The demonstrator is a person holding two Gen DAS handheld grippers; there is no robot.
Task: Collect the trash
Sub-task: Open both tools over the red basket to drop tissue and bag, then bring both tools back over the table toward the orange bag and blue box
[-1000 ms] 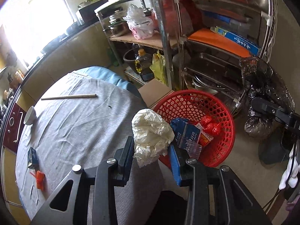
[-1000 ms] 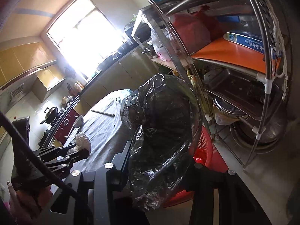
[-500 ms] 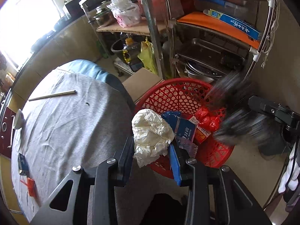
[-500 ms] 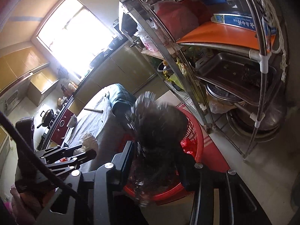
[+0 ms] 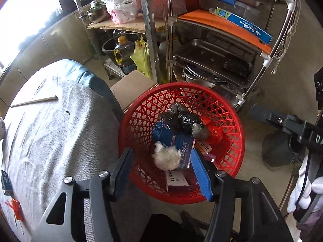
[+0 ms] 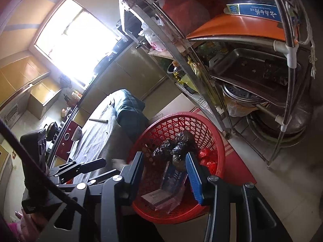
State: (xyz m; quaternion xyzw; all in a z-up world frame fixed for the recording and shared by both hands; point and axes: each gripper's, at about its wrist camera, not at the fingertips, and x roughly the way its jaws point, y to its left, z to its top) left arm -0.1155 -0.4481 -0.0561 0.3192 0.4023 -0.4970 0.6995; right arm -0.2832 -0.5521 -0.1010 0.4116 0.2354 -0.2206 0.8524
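While jaws gape, white wad [image 5: 167, 158] lies below left hand-held gripper [image 5: 160, 167].

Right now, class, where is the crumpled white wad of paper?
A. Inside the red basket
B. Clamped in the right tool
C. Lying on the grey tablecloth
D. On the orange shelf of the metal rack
A: the white wad sits free inside the red basket, among the other trash, between but not touched by the left tool's open fingers.

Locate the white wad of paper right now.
In the left wrist view the white wad is in the air over the red basket, between the open left claw's fingers, touching neither, in front of the blue packet.
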